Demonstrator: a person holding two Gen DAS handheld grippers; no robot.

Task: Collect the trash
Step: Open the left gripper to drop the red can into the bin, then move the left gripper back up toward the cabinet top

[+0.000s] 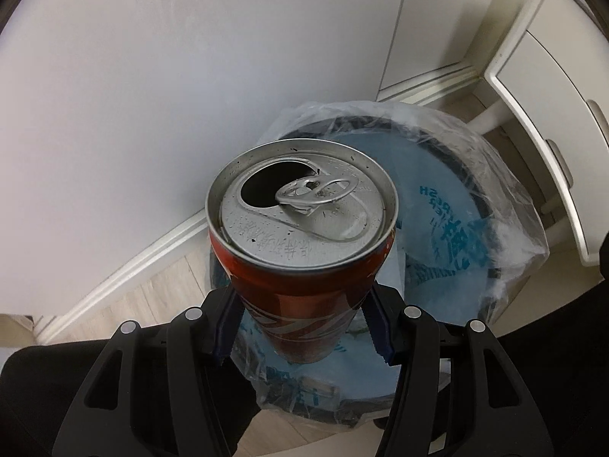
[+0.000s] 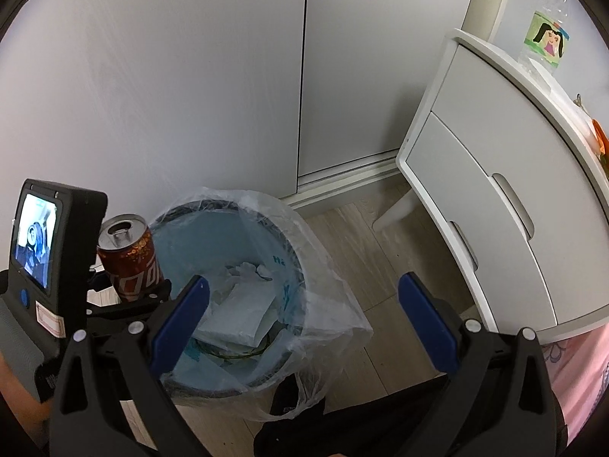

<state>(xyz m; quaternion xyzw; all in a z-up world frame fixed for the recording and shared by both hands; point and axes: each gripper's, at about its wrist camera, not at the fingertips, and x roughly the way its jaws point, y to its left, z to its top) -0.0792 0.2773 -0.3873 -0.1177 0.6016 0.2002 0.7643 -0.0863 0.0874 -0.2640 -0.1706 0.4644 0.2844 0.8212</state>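
My left gripper (image 1: 302,327) is shut on a red soda can (image 1: 300,251) with an opened silver top, held upright just above the near rim of a round bin lined with a clear blue-printed plastic bag (image 1: 506,205). The right wrist view shows the same can (image 2: 129,259) at the bin's left rim (image 2: 213,205), with white crumpled paper (image 2: 239,308) inside the bin. My right gripper (image 2: 304,316) is open and empty, hovering over the bin's near right side.
The bin stands on a wood floor (image 2: 380,251) against a white wall with a baseboard (image 1: 125,266). A white cabinet with drawers (image 2: 495,205) stands to the right, with a plastic bottle (image 2: 548,34) on top. A pink cloth (image 2: 582,373) lies at lower right.
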